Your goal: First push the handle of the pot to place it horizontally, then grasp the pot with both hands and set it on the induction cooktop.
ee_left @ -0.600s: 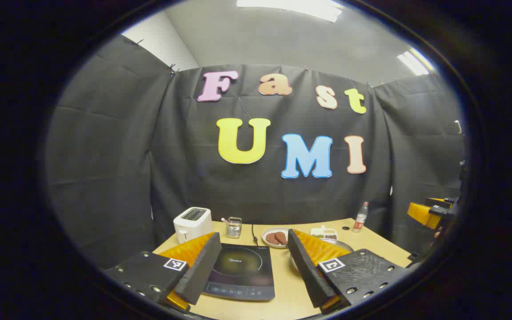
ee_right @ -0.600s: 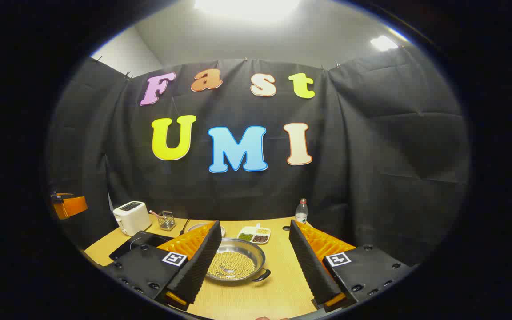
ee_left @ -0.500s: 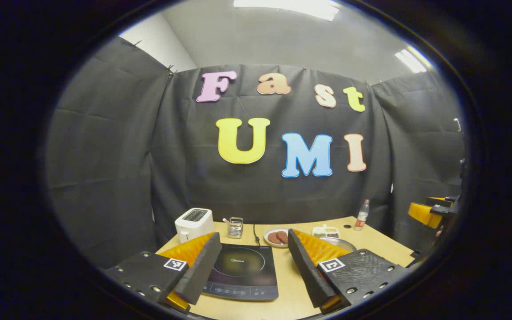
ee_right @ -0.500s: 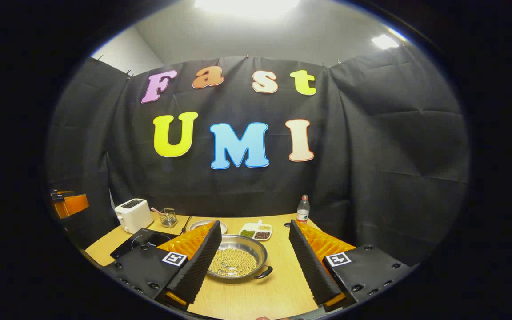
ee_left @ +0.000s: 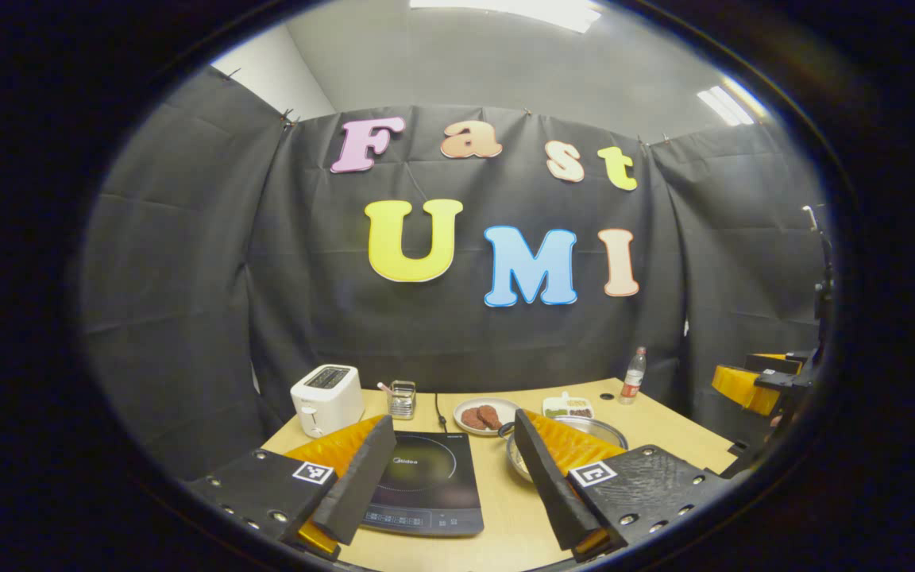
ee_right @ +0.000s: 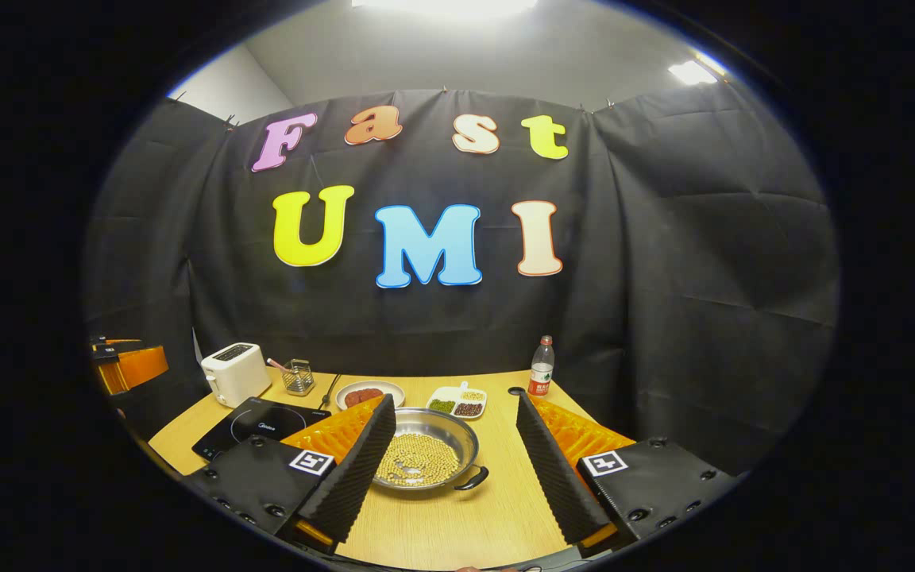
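A: Pot location?

B: The pot [ee_right: 424, 459] sits on the wooden table [ee_right: 457, 524], right of the induction cooktop [ee_right: 260, 421] and just apart from it. Round steel pan, small pale beads inside. In the right gripper view it lies between that gripper's fingers but farther off, not touched.

A: Handle direction?

B: One black loop handle [ee_right: 472, 480] shows at the near-right rim, pointing toward the camera and a bit right. In the left gripper view a dark handle [ee_left: 507, 431] peeks out at the pot's far-left rim. So the handle-to-handle axis runs diagonally, far-left to near-right, not level across the table.

A: Right gripper?

B: The right gripper [ee_right: 457, 461] hangs above the near table edge, fingers spread wide, nothing between the pads.

A: Left?

B: The left gripper [ee_left: 451, 469] is spread wide too, empty, hovering over the cooktop's near half. Its right finger [ee_left: 553, 477] covers most of the pot in that view.

A: Does either view catch the other gripper?

B: Yes. An orange piece at the right edge of the left gripper view, and one at the left edge of the right gripper view. Too small to read the fingers there.

A: Other stuff?

B: White toaster [ee_right: 230, 372], wire holder [ee_right: 297, 377], plate with brown patties [ee_left: 483, 416], divided white tray [ee_right: 457, 401], bottle [ee_right: 539, 376]. All along the back of the table.
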Motion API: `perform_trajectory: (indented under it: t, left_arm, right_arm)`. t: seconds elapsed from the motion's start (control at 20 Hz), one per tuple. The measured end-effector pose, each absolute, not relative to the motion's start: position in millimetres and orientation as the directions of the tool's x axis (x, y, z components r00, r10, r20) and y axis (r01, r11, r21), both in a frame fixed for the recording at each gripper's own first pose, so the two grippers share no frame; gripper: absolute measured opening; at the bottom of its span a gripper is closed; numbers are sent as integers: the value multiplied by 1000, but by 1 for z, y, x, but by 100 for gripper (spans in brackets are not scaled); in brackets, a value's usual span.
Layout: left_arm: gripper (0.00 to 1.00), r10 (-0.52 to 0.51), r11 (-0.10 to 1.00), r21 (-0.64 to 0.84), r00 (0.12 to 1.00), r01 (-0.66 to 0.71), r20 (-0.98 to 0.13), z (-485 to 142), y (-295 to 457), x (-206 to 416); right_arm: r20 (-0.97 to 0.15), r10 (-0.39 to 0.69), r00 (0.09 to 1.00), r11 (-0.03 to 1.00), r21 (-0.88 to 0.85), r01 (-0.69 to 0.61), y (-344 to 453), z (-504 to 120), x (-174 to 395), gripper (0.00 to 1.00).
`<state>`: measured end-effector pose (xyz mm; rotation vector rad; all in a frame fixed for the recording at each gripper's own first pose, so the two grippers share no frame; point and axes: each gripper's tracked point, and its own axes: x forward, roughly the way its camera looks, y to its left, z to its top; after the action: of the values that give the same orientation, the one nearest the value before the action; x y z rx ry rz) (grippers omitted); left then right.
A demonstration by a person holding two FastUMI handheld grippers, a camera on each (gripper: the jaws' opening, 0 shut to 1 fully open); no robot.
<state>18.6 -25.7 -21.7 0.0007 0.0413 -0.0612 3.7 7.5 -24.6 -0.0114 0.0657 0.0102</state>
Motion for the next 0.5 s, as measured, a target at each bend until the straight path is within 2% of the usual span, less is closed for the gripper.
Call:
perform_trajectory:
  t: [0.15, 0.3, 0.35, 0.4, 0.5]
  left_arm:
    - [92, -73, 997, -6, 996, 73, -45, -23, -31, 22]
    - [92, -77, 997, 11, 996, 78, -53, -30, -31, 22]
    - [87, -74, 997, 12, 995, 75, -65, -36, -31, 22]
    - [87, -71, 997, 8, 994, 71, -78, -39, -31, 23]
    - [92, -73, 997, -8, 994, 72, -85, -43, -36, 22]
  right_arm:
    - [-83, 11, 996, 1000, -14, -12, 8, -30, 1, 97]
    - [-107, 40, 993, 999, -5, -41, 20, -43, -4, 97]
    - [-121, 51, 991, 999, -11, -53, 23, -49, -5, 97]
    - [-133, 67, 989, 998, -11, -69, 27, -53, -7, 97]
    - [-147, 89, 985, 996, -8, -91, 32, -58, -7, 97]
